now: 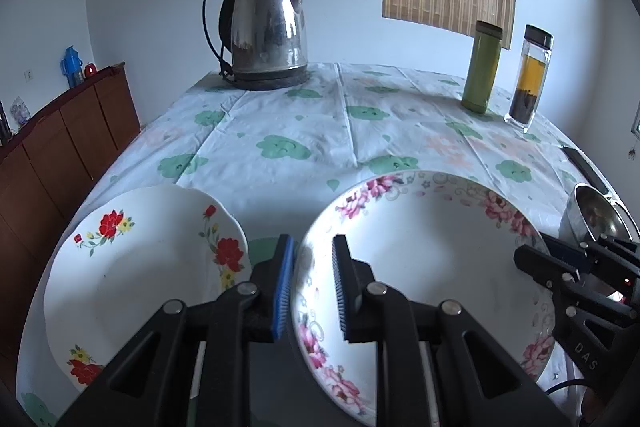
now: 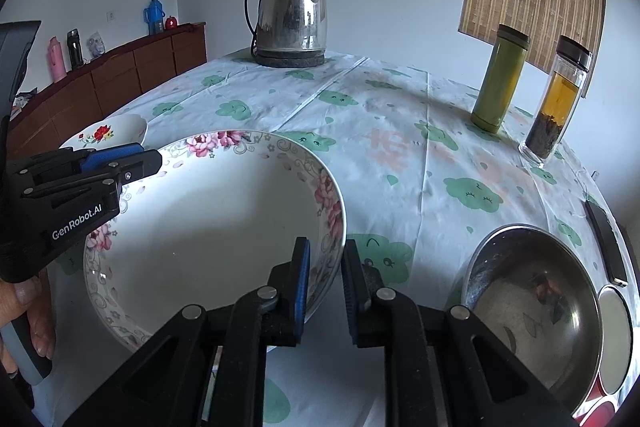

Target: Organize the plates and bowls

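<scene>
A: Two grippers are clamping the same dish. The left gripper (image 1: 312, 279) is pinching the left rim of the pink-flowered bowl (image 1: 420, 259), one finger sitting inside the wall and one outside, the pads pressing on the china.

B: And the right gripper (image 2: 325, 285)?

A: It is doing the same on the bowl's right rim, with the rim caught between its fingers. Both pairs of fingers are standing nearly closed, with only the rim between them.

B: Where is the bowl sitting?

A: It is lying at the near side of the worktop (image 1: 280, 131), which is wearing a white cloth with green cloud prints. Whether it is resting on the cloth or hanging just above it, I cannot tell.

B: What is lying around it?

A: The red-flowered plate (image 1: 132, 267) is sitting just beside it on the left, and a steel bowl (image 2: 532, 303) is sitting to its right. Farther back, a kettle (image 1: 266, 31), a green flask (image 1: 482, 67) and a glass tea bottle (image 1: 528, 79) are standing upright, well apart from the bowl.

B: Anyone showing?

A: A hand (image 2: 28, 311) is gripping the left gripper's handle.
</scene>
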`<state>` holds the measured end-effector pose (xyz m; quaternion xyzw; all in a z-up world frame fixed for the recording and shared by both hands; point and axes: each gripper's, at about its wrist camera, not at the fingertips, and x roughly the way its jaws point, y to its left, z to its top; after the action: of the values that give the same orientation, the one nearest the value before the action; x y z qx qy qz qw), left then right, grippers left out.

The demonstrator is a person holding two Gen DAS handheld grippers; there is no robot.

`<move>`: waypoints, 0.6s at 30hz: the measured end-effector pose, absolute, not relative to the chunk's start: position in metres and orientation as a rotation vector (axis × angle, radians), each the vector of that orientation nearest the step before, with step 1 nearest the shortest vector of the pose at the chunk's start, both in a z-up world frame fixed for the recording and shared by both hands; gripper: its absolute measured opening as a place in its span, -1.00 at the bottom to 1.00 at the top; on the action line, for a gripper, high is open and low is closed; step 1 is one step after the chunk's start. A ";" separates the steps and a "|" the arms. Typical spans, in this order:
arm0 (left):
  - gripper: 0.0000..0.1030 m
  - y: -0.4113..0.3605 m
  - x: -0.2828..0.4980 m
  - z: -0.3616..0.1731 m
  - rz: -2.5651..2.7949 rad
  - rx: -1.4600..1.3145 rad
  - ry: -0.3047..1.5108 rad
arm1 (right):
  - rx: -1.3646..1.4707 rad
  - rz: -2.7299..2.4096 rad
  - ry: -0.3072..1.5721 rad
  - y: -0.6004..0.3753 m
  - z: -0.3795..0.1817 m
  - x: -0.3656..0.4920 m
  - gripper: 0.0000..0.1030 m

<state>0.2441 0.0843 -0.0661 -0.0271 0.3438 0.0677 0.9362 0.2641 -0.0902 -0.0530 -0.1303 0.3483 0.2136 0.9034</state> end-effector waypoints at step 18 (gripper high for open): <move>-0.67 0.088 0.240 -0.064 0.128 -0.080 0.702 | -0.354 0.416 0.678 -0.081 -0.054 0.255 -0.58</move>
<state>0.2396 0.0883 -0.0642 -0.0390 0.3434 0.0625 0.9363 0.2552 -0.0815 -0.0544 -0.1712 0.3284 0.2014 0.9068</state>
